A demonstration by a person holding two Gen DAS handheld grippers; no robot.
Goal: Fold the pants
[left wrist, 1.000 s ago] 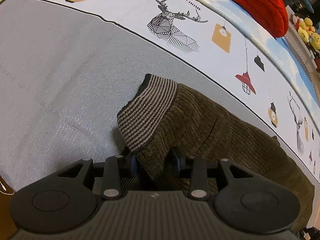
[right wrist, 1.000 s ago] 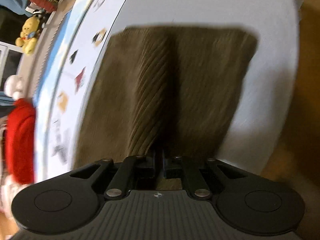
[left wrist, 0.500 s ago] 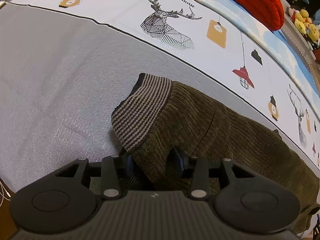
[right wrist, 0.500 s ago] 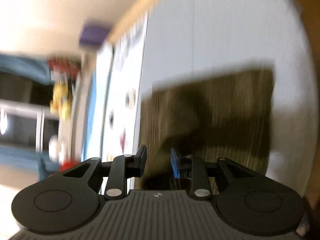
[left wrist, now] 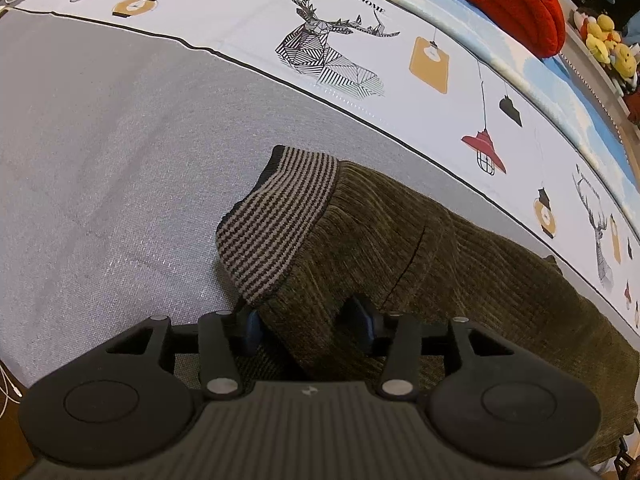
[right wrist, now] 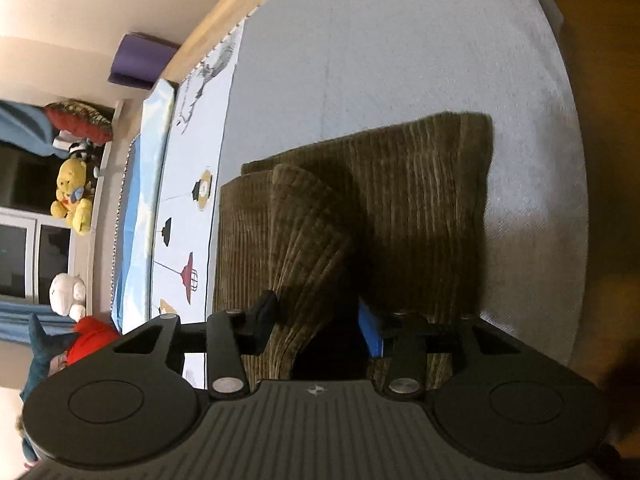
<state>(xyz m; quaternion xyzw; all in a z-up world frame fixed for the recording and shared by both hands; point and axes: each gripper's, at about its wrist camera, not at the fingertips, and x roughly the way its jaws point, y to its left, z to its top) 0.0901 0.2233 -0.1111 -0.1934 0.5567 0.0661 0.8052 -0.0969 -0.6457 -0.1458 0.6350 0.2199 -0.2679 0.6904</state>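
On grey bedspread point(left wrist: 104, 168), my left gripper point(left wrist: 306, 322) is spread round the corduroy pants point(left wrist: 460, 264) by the striped cuff point(left wrist: 280, 224); right gripper point(right wrist: 316, 320) spread round a raised fold. Mid-fold, I reckon; next: pinch both, carry across.

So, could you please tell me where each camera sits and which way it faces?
Left wrist: rides on the left tool, looking along its fingers over the olive-green corduroy pants, their striped ribbed cuff and the grey bedspread; fabric lies between the parted jaws.
Right wrist: rides on the right tool, facing the pants' folded end, with a yellow plush bear at left; jaws parted around a fabric ridge.
Shared: pants, bedspread, lamp-print sheet.
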